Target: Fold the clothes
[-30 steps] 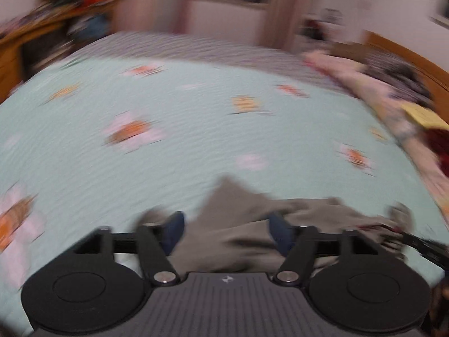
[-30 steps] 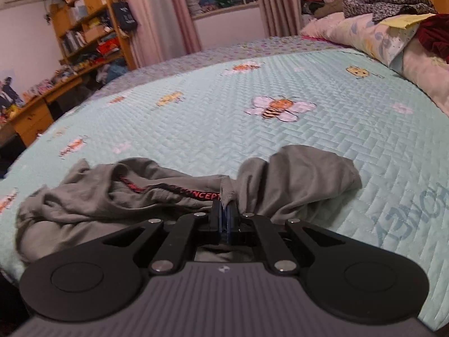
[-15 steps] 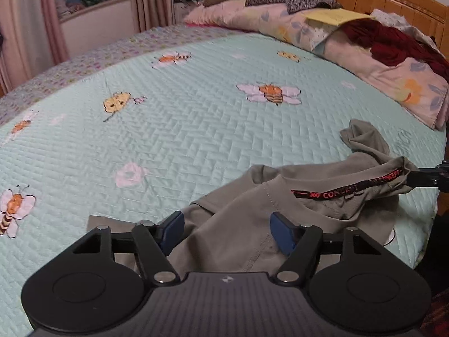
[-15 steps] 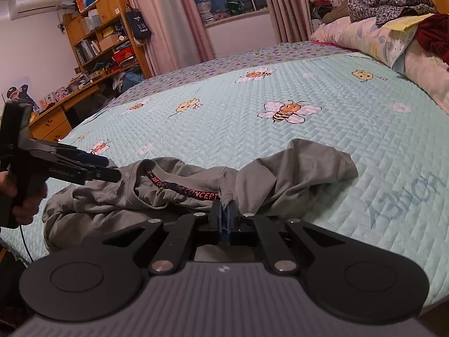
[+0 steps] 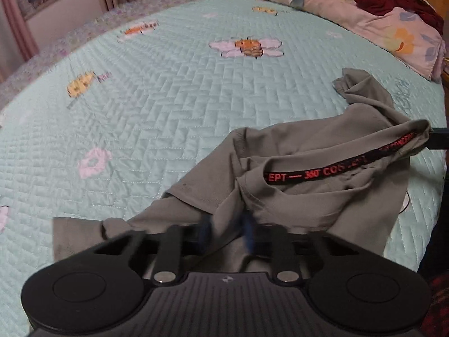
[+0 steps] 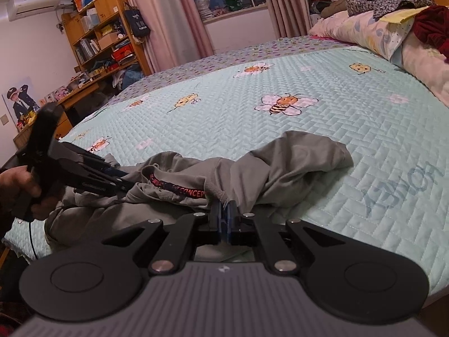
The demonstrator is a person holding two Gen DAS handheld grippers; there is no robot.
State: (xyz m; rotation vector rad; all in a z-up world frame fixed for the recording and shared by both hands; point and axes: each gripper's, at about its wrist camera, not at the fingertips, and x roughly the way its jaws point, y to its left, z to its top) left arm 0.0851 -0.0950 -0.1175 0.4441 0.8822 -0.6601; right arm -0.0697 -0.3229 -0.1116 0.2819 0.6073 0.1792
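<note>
Fabric sits between my left gripper [image 5: 226, 231]: its blue pads [image 5: 249, 234] have just been closing on a fold of the crumpled grey garment with the black, red-lettered waistband [image 5: 303, 151], and they are blurred in my left wrist view, so I cannot tell how firmly they press. From the right wrist view I see that same gripper [image 6: 123, 178] reaching into the garment's left end, with a hand [image 6: 26, 191] wrapped round its black handle.

My right gripper [image 6: 223, 213] is closed tight, pads together on a ribbed grey edge of the garment [image 6: 289, 168] just beside the waistband. In the left wrist view its dark tip [image 5: 437, 137] shows at the far right, where the waistband is pulled up off the bed.

Garment lies bunched at the near edge of the pale green quilted bedspread with bee and flower prints [image 6: 350, 129], one end spread out to the right.

Further out: floral pillows [image 6: 364, 28] with dark red clothing [image 6: 432, 25] heaped on them at the head of the bed, pink curtains [image 6: 168, 19] by the window, a wooden shelf unit [image 6: 106, 33] crowded with boxes and books.
</note>
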